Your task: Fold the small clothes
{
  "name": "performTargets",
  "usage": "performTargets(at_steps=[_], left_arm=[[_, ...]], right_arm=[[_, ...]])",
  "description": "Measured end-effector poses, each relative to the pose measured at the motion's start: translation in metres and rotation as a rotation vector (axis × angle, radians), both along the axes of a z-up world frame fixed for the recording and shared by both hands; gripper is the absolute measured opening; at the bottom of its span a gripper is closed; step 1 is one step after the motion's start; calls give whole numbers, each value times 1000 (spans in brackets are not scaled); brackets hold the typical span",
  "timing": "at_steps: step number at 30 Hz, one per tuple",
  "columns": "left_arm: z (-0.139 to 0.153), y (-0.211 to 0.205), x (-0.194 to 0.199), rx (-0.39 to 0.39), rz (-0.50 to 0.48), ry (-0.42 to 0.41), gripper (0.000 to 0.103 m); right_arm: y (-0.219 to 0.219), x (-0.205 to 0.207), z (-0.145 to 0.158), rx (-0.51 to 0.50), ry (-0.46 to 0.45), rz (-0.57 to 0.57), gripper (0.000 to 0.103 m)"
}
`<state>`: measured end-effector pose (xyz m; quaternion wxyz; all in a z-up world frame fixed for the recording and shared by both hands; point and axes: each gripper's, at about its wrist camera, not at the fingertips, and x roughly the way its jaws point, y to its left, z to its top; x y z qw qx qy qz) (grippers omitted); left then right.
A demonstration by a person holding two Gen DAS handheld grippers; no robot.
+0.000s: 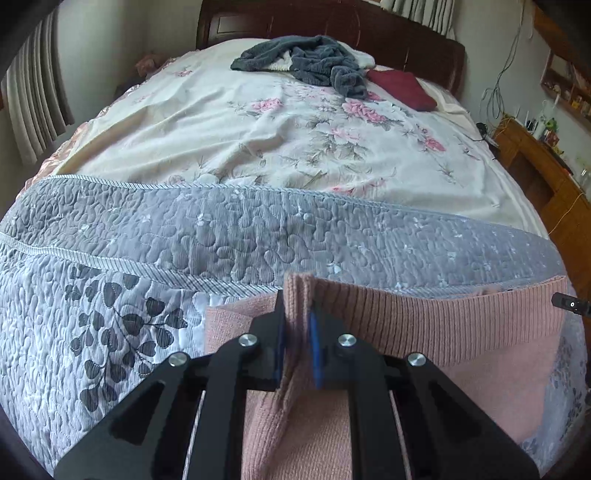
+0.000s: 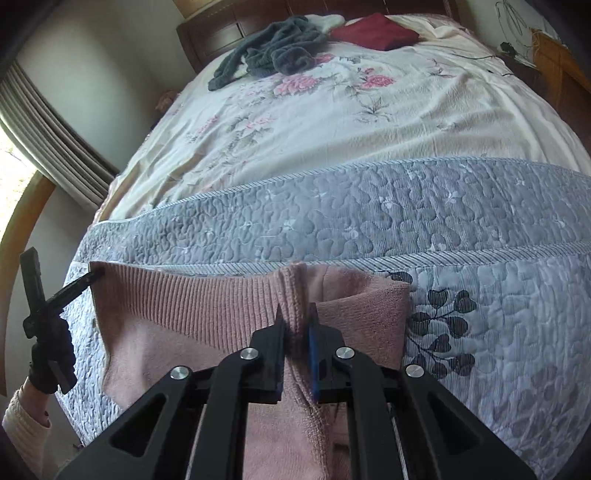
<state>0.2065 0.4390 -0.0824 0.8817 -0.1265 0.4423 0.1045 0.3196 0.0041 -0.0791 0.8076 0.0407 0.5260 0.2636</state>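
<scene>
A pink knit garment (image 1: 424,321) with a ribbed hem hangs stretched between both grippers above a grey quilted bedspread (image 1: 184,229). My left gripper (image 1: 297,309) is shut on the hem's left corner, a fold of rib pinched between its pads. The right gripper's tip (image 1: 570,304) shows at the hem's far right end. In the right wrist view, my right gripper (image 2: 295,314) is shut on the pink garment (image 2: 184,306) near its right end. The left gripper (image 2: 94,275), held by a dark-gloved hand (image 2: 51,354), grips the opposite corner.
Beyond the grey bedspread lies a cream floral sheet (image 1: 277,129). A heap of dark grey fluffy clothes (image 1: 314,62) and a dark red cushion (image 1: 402,88) sit by the wooden headboard (image 1: 406,33). A cluttered wooden desk (image 1: 535,166) stands right; curtains (image 1: 37,103) hang left.
</scene>
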Motion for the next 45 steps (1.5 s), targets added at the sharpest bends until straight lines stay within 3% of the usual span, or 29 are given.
performTargets(at_steps=[7,14,17,19,24,30,33,36,42,45], left_arm=[[-58,10,22,14,41,96,11],[-82,22,18,-4,78,138,20],[-76,26,9,-25,94,129,25],[-64,27,0,-9,102,117,32],[-30,18,-36,57,63,73,38],[-14,-29,-91,60,-62,72,48],[-22,-50,-112,20,-102,92,50],[-37,-63,-124,3,-111,124,50],[-76,-56,-134,-28,-59,215,49],[-82,-52,-137,-52,-45,200,49]], right_arm=[[-1,24,-51,-45,65,-24,10],[-4,27,-76,-61,91,-37,12],[-9,21,-67,-58,80,-49,20],[-16,11,-53,-43,65,-53,37],[-41,-37,-23,51,75,-21,40],[-66,-110,-32,72,149,9,44],[-66,-135,-46,62,182,37,40],[-60,-148,-57,31,200,45,12],[-59,-154,-72,-94,191,11,9],[-63,-152,-79,-62,219,-7,9]])
